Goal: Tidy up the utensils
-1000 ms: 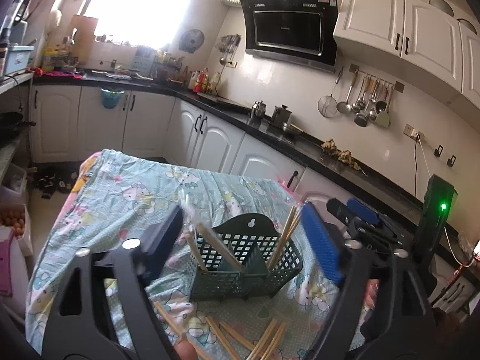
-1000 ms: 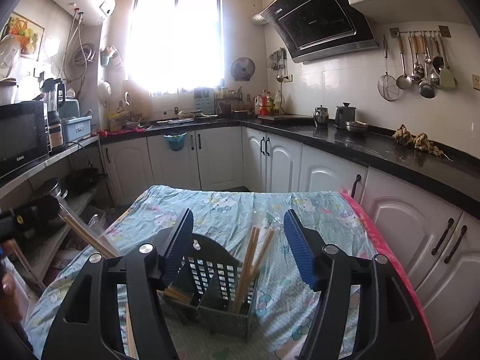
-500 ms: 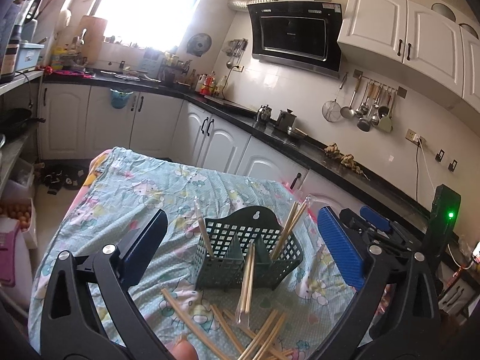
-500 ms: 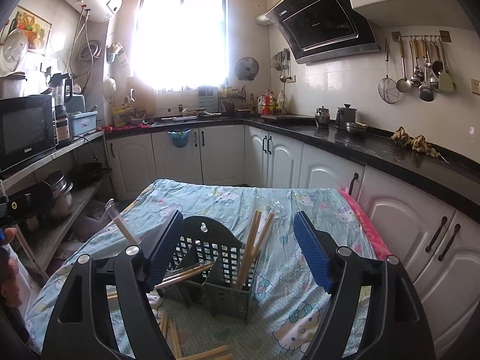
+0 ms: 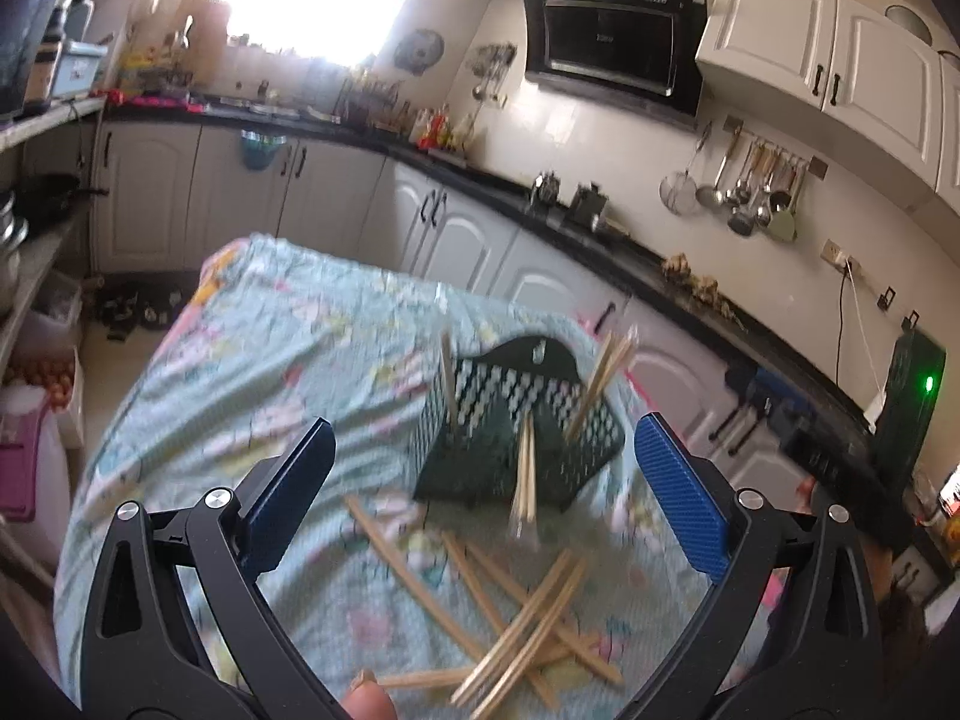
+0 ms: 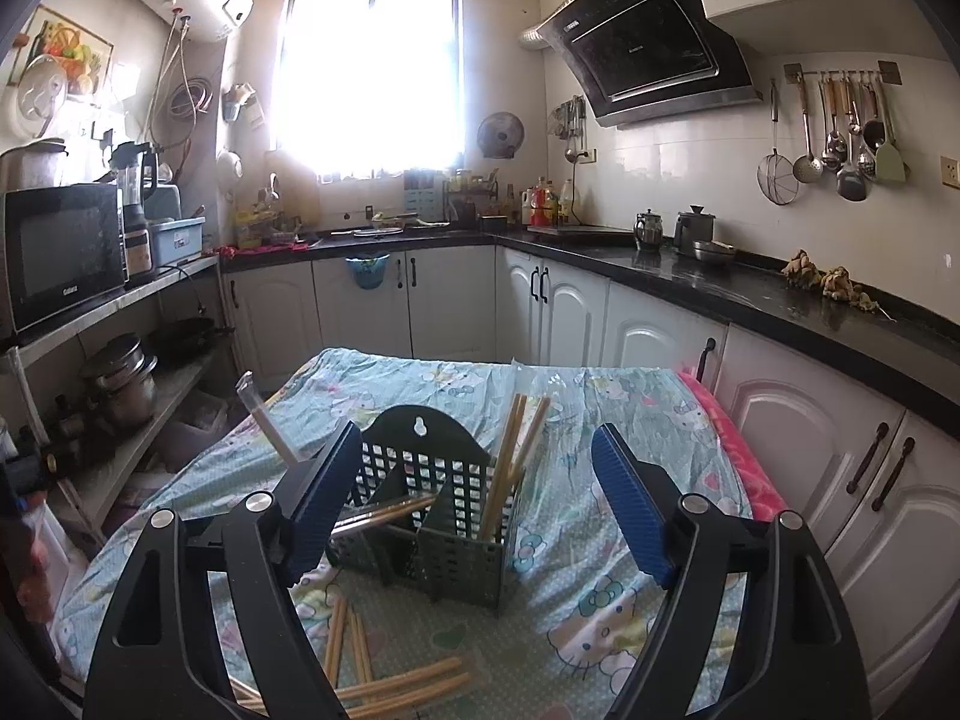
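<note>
Two wide-open tools (image 5: 480, 492) (image 6: 474, 498), dark caddy (image 6: 432, 516) between.

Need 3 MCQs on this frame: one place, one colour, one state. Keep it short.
1. Where do the loose chopsticks lie?
A. on the cloth in front of the caddy
B. on the black counter
C. on the shelf by the microwave

2. What colour are the pads of the right gripper?
A. red
B. blue
C. white

3. What state is the left gripper in?
A. shut on a chopstick
B. shut on the caddy
C. open, holding nothing

Key: 1 A, they lie scattered on the patterned tablecloth before the dark green caddy. 2 B, both pads are ribbed blue. 3 C, the jaws stand wide apart with nothing clamped between the pads.
</note>
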Available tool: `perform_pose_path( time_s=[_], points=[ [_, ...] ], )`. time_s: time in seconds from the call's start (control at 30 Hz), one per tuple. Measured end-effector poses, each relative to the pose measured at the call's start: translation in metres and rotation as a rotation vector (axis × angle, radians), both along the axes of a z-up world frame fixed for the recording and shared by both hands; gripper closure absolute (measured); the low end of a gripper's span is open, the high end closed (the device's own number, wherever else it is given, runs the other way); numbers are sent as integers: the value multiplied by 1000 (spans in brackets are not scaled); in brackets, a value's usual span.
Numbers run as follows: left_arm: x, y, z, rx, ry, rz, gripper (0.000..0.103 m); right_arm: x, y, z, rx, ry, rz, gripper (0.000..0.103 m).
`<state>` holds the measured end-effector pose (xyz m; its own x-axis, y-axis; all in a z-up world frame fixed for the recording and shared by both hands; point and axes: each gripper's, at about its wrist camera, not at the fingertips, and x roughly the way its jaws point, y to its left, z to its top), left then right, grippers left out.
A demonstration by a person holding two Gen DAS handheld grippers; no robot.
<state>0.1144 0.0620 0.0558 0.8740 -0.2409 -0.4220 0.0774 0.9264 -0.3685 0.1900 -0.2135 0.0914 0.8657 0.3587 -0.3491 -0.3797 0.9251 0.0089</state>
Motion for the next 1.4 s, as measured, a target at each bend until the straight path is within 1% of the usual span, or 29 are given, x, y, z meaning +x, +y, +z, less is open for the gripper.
perform_pose_path(
  time_s=[0.03, 0.07, 0.1, 0.17, 0.2, 0.23, 0.27, 0.33, 0.4, 0.47, 0.67, 0.93, 1.07, 1.13, 1.17, 1.2, 1.3, 1.4],
  points=[
    [-3, 0, -5, 0, 15, -13, 16, -2, -1, -1, -3, 1, 1, 27],
    [-6, 0, -10, 1, 29, -21, 28, -4, -1, -2, -7, 2, 1, 27],
    [-8, 1, -17, -6, 49, -28, 35, -7, -2, -2, -12, 4, 3, 27],
    [-11, 1, -32, -34, 107, -63, 59, -14, 0, -4, -21, 10, 10, 27],
    [-10, 1, -38, -30, 128, -69, 66, -16, -1, -6, -25, 13, 14, 27],
    [-9, -2, -44, -20, 150, -74, 80, -19, 0, -8, -31, 18, 19, 27],
    [-8, -5, -50, -12, 172, -84, 88, -22, 0, -11, -38, 22, 23, 27],
    [-1, -11, -63, -17, 218, -108, 90, -26, 2, -17, -54, 40, 30, 27],
    [6, -16, -71, -20, 240, -118, 91, -30, 4, -23, -68, 60, 36, 27],
    [12, -21, -73, -19, 243, -131, 93, -34, 6, -29, -78, 77, 37, 27],
    [31, -34, -58, 18, 207, -131, 94, -37, 6, -50, -93, 142, 35, 27],
    [60, -45, -30, 3, 139, -121, 95, -31, 9, -87, -126, 227, 20, 27],
    [76, -45, -14, 5, 100, -101, 95, -23, 8, -100, -140, 260, 11, 27],
    [83, -42, -9, -4, 109, -98, 95, -22, 8, -103, -142, 272, 6, 27],
    [82, -37, -3, -37, 105, -104, 95, -21, 8, -104, -142, 274, 5, 27],
    [79, -32, 1, -52, 91, -106, 95, -21, 7, -104, -139, 277, 4, 27],
    [65, -19, 12, -56, 66, -98, 95, -20, 6, -104, -135, 273, 6, 27],
    [48, -6, 14, -54, 53, -79, 95, -17, 6, -104, -122, 279, 12, 27]
  ],
)
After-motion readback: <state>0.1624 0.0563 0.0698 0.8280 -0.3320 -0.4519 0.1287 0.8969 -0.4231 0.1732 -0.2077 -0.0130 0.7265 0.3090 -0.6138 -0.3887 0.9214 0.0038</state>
